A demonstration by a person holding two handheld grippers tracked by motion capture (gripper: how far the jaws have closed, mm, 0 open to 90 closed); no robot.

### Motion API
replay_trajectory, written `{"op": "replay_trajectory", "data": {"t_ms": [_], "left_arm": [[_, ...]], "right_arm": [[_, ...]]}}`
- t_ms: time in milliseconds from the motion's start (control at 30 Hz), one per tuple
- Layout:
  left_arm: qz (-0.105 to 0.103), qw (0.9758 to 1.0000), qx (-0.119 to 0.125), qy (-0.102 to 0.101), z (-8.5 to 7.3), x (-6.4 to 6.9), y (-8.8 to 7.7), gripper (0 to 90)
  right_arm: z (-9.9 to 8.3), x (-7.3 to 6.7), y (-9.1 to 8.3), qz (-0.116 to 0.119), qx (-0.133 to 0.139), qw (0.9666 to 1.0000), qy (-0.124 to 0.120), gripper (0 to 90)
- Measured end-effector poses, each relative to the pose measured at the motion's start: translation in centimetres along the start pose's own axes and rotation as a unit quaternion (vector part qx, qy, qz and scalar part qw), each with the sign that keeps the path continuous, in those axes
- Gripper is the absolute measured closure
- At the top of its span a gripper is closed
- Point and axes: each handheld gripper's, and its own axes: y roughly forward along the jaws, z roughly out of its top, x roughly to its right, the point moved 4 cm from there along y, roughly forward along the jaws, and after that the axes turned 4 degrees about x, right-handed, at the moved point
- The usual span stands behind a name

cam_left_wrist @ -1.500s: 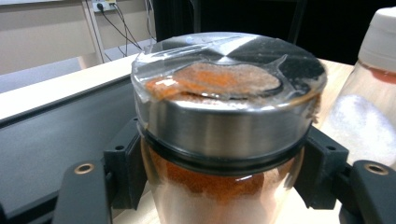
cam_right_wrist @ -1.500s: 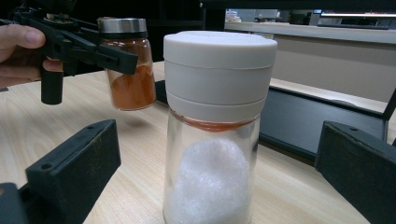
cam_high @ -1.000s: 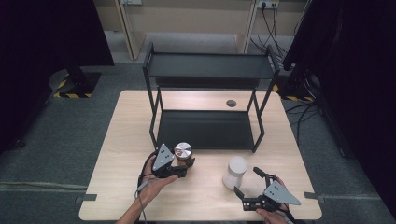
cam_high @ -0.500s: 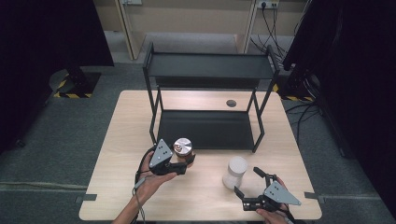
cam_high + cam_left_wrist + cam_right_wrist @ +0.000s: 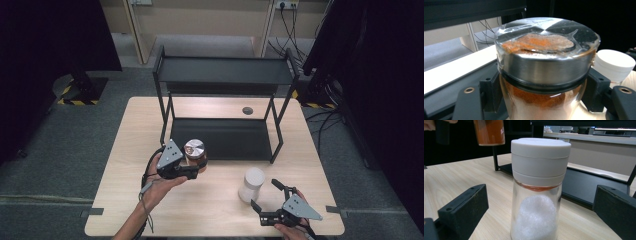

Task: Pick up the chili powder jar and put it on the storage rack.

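Left gripper (image 5: pixel 192 169): pinching the spice jar, jaws pressing on the glass at both sides below the lid; a hand (image 5: pixel 159 186) is gripping it from below.
Spice jar (image 5: pixel 194 152): sitting upright between the left jaws, lifted clear of the table (image 5: pixel 125 150), just in front of the rack's lower shelf; metal lid, orange powder showing through the glass.
Rack (image 5: pixel 225 70): standing at the back of the table, black, two shelves.
Salt jar (image 5: pixel 252 184): standing upright on the table right of the spice jar and well apart from it; white cap, white grains inside.
Right gripper (image 5: pixel 265 194): jaws spreading wide, resting low just behind the salt jar, one jaw on each side of it and neither touching the glass.
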Motion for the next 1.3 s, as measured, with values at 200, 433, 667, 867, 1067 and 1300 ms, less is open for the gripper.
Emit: {"op": "replay_trajectory", "data": {"t_ms": [200, 433, 667, 867, 1067, 1300], "left_arm": [[-0.005, 1.0000, 0.002, -0.002, 1.7, -0.3, -0.1, 30.6], [-0.004, 0.9999, 0.003, -0.009, 3.6, -1.0, -0.2, 30.5], [0.001, 0.9999, 0.003, -0.014, 5.4, -1.5, -0.6, 30.5], [0.007, 0.9999, 0.001, -0.013, 7.0, -1.9, -0.7, 30.6], [0.009, 0.9998, -0.001, -0.015, 8.5, -2.5, -0.9, 30.6], [0.015, 0.9998, -0.002, -0.015, 10.4, -3.1, -0.9, 30.6]], "right_arm": [[0.0, 0.0, 0.0, 0.000, 0.000, 1.0000, 0.000, 0.2], [0.0, 0.0, 0.0, 0.000, -0.001, 1.0000, 0.000, 0.2], [0.0, 0.0, 0.0, 0.001, -0.002, 1.0000, 0.000, 0.2], [0.0, 0.0, 0.0, 0.001, -0.001, 1.0000, 0.001, 0.2], [0.0, 0.0, 0.0, 0.001, -0.002, 1.0000, 0.002, 0.2], [0.0, 0.0, 0.0, 0.001, -0.002, 1.0000, 0.003, 0.2]]}}
